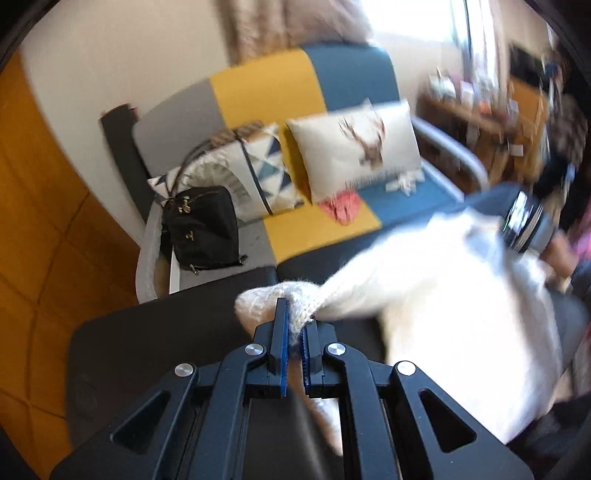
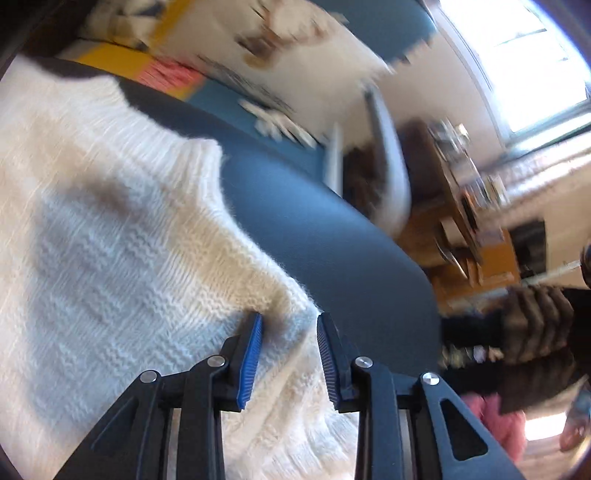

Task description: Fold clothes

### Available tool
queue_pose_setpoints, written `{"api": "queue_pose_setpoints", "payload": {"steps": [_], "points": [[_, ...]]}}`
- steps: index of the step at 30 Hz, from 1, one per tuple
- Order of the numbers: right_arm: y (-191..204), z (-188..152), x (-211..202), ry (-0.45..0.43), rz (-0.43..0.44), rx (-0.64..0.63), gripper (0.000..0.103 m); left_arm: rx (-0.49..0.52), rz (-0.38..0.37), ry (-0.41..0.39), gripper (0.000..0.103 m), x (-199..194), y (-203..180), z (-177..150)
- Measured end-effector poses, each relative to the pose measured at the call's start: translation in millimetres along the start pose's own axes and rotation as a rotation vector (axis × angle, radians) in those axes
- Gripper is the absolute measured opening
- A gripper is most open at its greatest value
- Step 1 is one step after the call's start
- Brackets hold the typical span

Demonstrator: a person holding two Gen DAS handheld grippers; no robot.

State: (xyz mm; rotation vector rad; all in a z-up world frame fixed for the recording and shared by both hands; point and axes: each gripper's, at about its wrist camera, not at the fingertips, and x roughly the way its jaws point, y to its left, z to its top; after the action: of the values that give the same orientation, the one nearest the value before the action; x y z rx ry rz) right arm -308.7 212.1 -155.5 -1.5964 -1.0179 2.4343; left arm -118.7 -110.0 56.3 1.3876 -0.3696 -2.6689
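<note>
Left wrist view, from left to right: an orange floor (image 1: pixel 33 229) fills the left edge, then a black bag (image 1: pixel 201 230) sits at the end of a sofa (image 1: pixel 266 85) patched in grey, yellow and blue. Two cushions lean on its back, one with triangles (image 1: pixel 255 166) and one with a deer print (image 1: pixel 354 147), and a pink cloth (image 1: pixel 341 210) lies on the seat below the deer cushion. At lower centre the left gripper (image 1: pixel 293 332) is clamped on a bunched fold of a white knit sweater (image 1: pixel 443 280), wool squeezed between its blue pads (image 1: pixel 282 354). The sweater spreads to the right over a dark table (image 1: pixel 147 332). At the right edge the other gripper's body shows, blurred, above the knit; a wooden shelf (image 1: pixel 476 110) stands behind it under a bright window (image 1: pixel 413 18).

Right wrist view, left to right: the sweater (image 2: pixel 110 240) covers the left half of the frame, lying on the table (image 2: pixel 314 229). At lower centre the right gripper (image 2: pixel 290 332) stands partly open, its left pad (image 2: pixel 249 362) touching the knit, its right pad just clear, with a ridge of the sweater's edge between them and no squeeze visible. Blurred sofa and cushions run across the top. Further right come the shelf (image 2: pixel 461 206) and the window (image 2: pixel 517 55); something pink (image 2: pixel 495 417) shows at lower right.
</note>
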Motion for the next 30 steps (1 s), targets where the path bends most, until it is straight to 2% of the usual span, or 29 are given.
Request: {"api": "queue_pose_setpoints", "payload": {"steps": [1,3,6,9,11,12,14,16,18,20,24,27,30], "points": [[-13.0,-3.7,1.4,0.018,0.009,0.022,0.029,0.023,0.009,0.026,0.005,7.8,-6.0,-0.4],[-38.4,-15.2,-30.0,-0.063,0.148,0.124,0.029,0.018,-0.024,0.077,0.005,18.0,-8.0,0.2],[-48.2,-21.9,-87.0,-0.212,0.464,0.185,0.031,-0.005,-0.089,0.154,0.005,31.8,-8.2,1.6],[-30.4,-24.4,-146.0,-0.341,0.771,0.150,0.033,-0.021,-0.172,0.173,0.005,19.3,-8.2,2.7],[-14.9,-24.4,-169.4,-0.395,0.929,0.141,0.035,-0.023,-0.228,0.172,0.005,4.0,-10.5,2.0],[-6.8,-24.8,-182.1,-0.416,1.008,0.137,0.035,-0.020,-0.232,0.165,0.005,-3.5,-11.2,1.6],[11.1,-30.0,-197.4,-0.431,1.140,0.135,0.038,-0.009,-0.233,0.155,0.005,-18.9,-12.0,1.4],[37.7,-37.4,-202.8,-0.426,1.195,0.111,0.038,0.000,-0.216,0.151,0.005,-29.7,-11.7,0.9],[70.4,-46.6,-204.9,-0.395,1.195,0.037,0.038,-0.004,-0.173,0.164,0.005,-28.7,-8.7,-0.6],[110.6,-64.8,-205.1,-0.358,1.151,-0.105,0.038,-0.015,-0.136,0.193,0.005,-18.5,-6.1,-4.7],[179.8,-134.8,-225.2,-0.296,0.969,-0.442,0.038,-0.051,-0.119,0.243,0.005,5.0,0.5,-11.0],[209.7,-177.6,-230.0,-0.275,0.830,-0.568,0.039,-0.096,-0.140,0.256,0.005,16.2,3.6,-15.5],[222.1,-199.5,-228.4,-0.297,0.737,-0.604,0.042,-0.124,-0.157,0.280,0.005,25.6,2.7,-24.4]]}}
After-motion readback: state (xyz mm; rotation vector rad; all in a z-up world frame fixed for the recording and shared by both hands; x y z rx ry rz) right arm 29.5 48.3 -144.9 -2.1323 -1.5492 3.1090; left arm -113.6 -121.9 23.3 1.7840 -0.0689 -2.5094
